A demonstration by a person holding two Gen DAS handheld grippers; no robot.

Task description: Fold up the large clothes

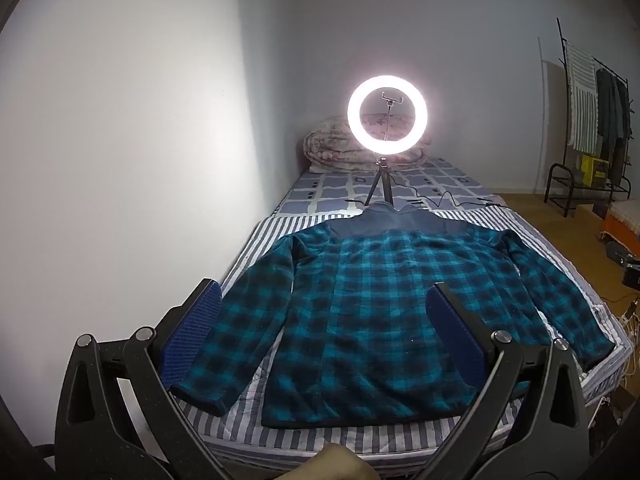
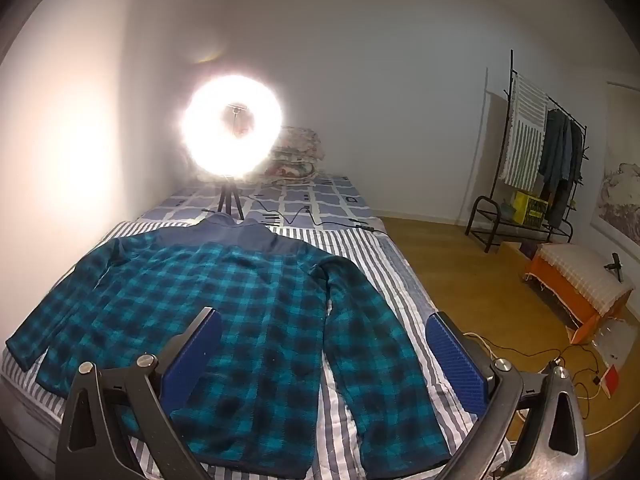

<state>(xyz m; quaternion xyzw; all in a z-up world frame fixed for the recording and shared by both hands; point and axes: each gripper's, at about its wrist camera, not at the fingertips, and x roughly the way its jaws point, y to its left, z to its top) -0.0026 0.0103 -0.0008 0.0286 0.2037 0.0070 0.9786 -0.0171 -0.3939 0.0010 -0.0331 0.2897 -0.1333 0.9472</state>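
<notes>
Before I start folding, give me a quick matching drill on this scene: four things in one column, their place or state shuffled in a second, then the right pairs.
Things:
1. plaid jacket
2. ring light
3. rolled quilt
4. left tool

Place or state:
A. lit, on a tripod beyond the collar
B. open, holding nothing
C. spread flat, sleeves out, on the striped sheet
D. bundled at the far end of the bed

Pairs: 1-C, 2-A, 3-D, 4-B

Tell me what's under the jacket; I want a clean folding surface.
A striped sheet shows around the jacket, spread flat on it. Anything directly beneath the jacket is covered.
</notes>
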